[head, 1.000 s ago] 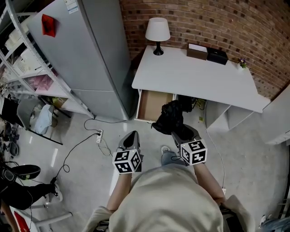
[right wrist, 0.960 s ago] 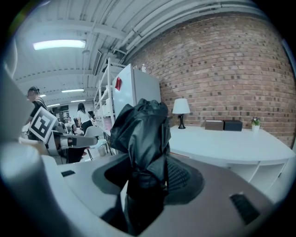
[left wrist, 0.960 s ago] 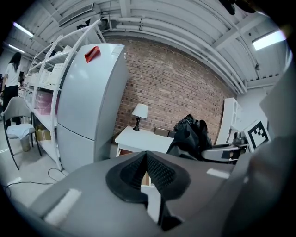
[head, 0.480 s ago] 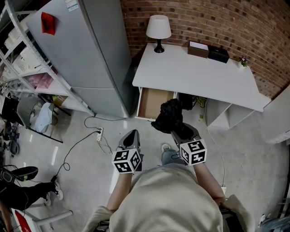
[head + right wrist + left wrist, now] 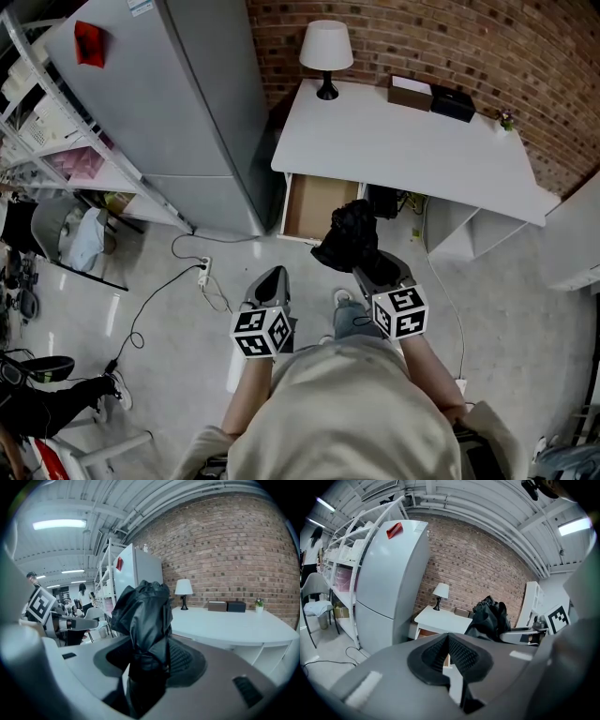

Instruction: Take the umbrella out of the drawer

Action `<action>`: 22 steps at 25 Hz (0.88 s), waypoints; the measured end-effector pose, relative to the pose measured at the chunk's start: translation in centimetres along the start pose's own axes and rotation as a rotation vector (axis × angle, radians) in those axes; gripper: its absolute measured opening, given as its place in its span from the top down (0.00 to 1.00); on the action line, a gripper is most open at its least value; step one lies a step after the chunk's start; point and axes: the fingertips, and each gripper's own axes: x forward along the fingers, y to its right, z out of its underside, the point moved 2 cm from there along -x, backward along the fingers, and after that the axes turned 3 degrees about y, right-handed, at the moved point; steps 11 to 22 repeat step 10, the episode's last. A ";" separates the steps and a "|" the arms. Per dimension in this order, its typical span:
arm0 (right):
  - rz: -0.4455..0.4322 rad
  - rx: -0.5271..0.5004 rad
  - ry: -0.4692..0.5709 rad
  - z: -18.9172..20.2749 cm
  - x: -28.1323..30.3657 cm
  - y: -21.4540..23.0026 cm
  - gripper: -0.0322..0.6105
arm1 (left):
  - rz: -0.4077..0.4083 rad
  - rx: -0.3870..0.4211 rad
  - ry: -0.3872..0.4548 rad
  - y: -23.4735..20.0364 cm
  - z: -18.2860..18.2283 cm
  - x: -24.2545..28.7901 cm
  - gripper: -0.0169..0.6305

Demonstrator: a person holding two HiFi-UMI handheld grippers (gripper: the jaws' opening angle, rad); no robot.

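Note:
My right gripper (image 5: 364,267) is shut on a folded black umbrella (image 5: 348,236), which sticks out ahead of the jaws in front of the desk. In the right gripper view the umbrella (image 5: 143,616) stands between the two pads, clamped near its lower end. The drawer (image 5: 313,207) under the white desk (image 5: 403,150) stands pulled out, its wooden bottom bare. My left gripper (image 5: 270,290) hangs to the left of the right one, above the floor, shut with nothing in it; its pads (image 5: 454,652) meet in the left gripper view.
A grey fridge (image 5: 159,103) stands left of the desk, with white shelving (image 5: 56,141) beyond it. On the desk are a lamp (image 5: 326,52) and two boxes (image 5: 429,96). Cables (image 5: 187,281) run across the floor. A brick wall (image 5: 450,37) is behind.

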 end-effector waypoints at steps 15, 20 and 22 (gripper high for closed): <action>0.003 0.013 -0.011 -0.2 1.1 1.2 0.62 | 0.029 -0.015 -0.006 0.4 -0.3 1.5 0.96; 0.003 0.013 -0.011 -0.2 1.1 1.2 0.62 | 0.029 -0.015 -0.006 0.4 -0.3 1.5 0.96; 0.003 0.013 -0.011 -0.2 1.1 1.2 0.62 | 0.029 -0.015 -0.006 0.4 -0.3 1.5 0.96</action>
